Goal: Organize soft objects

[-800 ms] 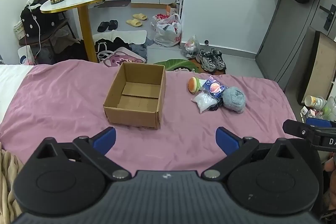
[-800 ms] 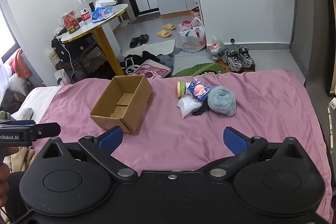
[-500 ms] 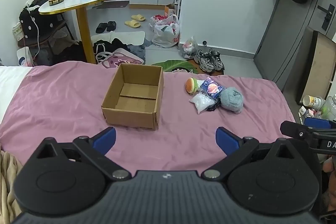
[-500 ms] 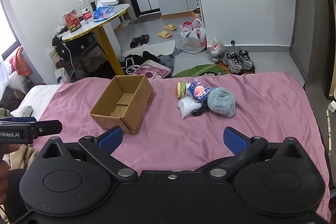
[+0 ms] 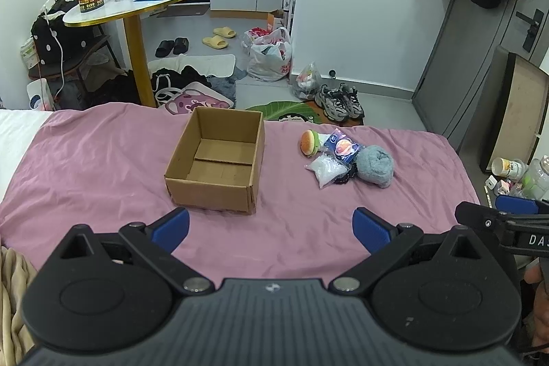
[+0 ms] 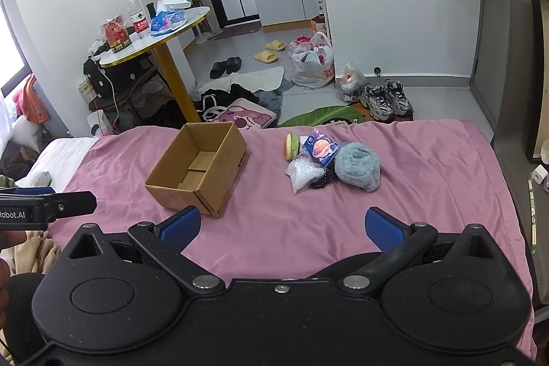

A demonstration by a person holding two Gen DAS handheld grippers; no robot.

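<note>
An empty cardboard box point(image 5: 216, 160) point(image 6: 197, 167) stands open on the pink bed sheet point(image 5: 103, 160) point(image 6: 429, 167). To its right lies a small pile: a burger plush point(image 5: 308, 142) point(image 6: 291, 146), a blue planet packet point(image 5: 341, 146) point(image 6: 320, 148), a clear bag of white beads point(image 5: 324, 167) point(image 6: 303, 175), a dark item point(image 5: 345, 176) and a rolled grey-blue towel point(image 5: 374, 165) point(image 6: 358, 165). My left gripper point(image 5: 271, 227) is open and empty, well short of the box. My right gripper point(image 6: 281, 228) is open and empty too, short of the pile.
Past the bed's far edge, the floor holds bags, slippers, sneakers point(image 5: 339, 100) and clothes. A round gold-legged table point(image 5: 130, 2) with a bottle and packets stands at the back left. A beige blanket point(image 5: 13, 290) lies at the near left.
Both grippers have drifted slightly, so the box and pile sit a little lower and left in view. Nothing on the bed has moved, and both stay open.
</note>
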